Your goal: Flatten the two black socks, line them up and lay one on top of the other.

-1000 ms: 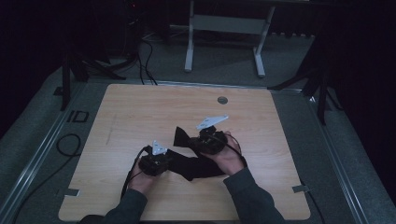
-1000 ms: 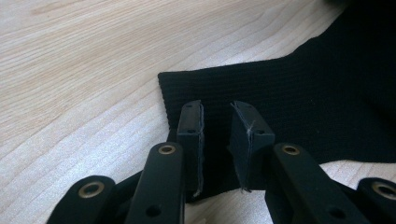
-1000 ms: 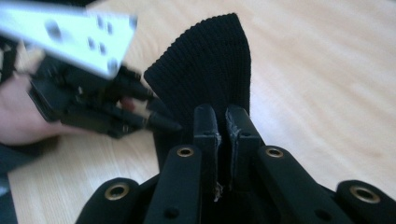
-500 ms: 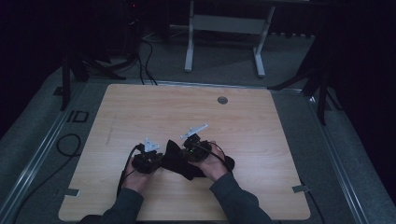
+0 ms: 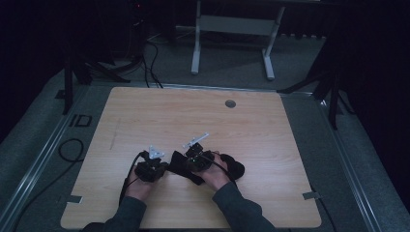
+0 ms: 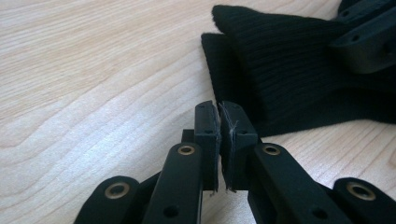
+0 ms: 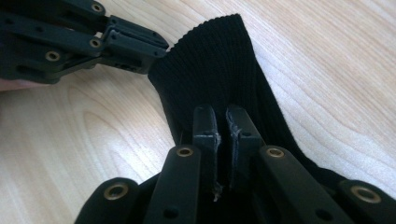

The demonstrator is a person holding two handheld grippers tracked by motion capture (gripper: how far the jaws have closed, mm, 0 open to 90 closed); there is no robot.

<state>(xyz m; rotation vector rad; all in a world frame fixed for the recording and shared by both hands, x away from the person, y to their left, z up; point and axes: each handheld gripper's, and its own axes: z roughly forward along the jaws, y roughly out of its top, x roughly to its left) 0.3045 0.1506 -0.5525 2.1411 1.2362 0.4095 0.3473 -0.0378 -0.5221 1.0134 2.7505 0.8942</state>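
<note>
- A black ribbed knit piece [image 5: 229, 169] is seen lying on the worktop [image 5: 203, 121], near the person's edge and a bit right of centre; pretty sure it's knitwear, but what garment exactly can't be told
- Fine vertical ribbing is shown close up in the right gripper view [image 7: 219, 70]; the fabric looks matte, soft and folded over itself, with two layered edges picked out in the left gripper view [image 6: 280, 70]
- In the high view its long axis is laid roughly left to right across the worktop; one rounded end is pointed to the person's right, the other end is tucked under the two grippers
- The right gripper [image 5: 196, 162] is parked on top of the fabric; its jaws are nearly pressed together with just a slit between them, and whether any cloth is pinched there can't be told
- The left gripper [image 5: 152, 169] is held just beside the fabric's left end; its jaws are closed against each other over bare wood, nothing caught between them [image 6: 219, 135]
- Both grippers are gripped by hands in dark sleeves coming in from the bottom edge
- The worktop is pale wood with visible grain; a small round grommet [image 5: 230, 103] is set near the far edge
- The room is kept dim; grey carpet, loose cables [image 5: 72, 145] and a white table frame [image 5: 232, 29] are spotted beyond the worktop
</note>
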